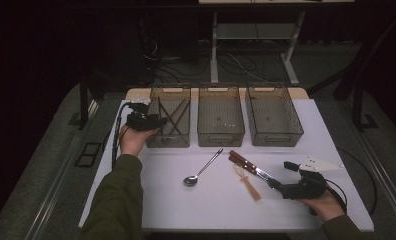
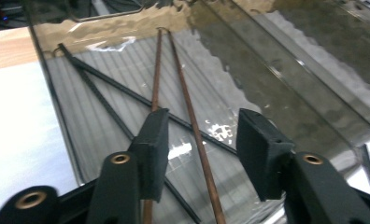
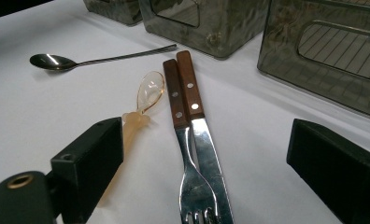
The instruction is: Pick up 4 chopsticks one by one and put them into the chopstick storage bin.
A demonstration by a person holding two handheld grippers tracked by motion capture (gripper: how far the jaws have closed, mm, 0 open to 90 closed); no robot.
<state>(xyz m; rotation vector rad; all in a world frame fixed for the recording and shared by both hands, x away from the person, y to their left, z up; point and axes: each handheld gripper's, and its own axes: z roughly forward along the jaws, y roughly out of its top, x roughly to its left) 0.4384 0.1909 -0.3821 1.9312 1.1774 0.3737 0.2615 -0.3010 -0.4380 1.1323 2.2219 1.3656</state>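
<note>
left gripper view: no readable writing on brown chopsticks (image 2: 192, 126).

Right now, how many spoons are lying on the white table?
2. A metal spoon lies in front of the middle bin. A translucent plastic spoon lies to its right, beside the wooden-handled fork and knife. None seems hidden.

Brown chopsticks (image 2: 192, 126) lying loose in left bin (image 1: 169, 116)
</note>
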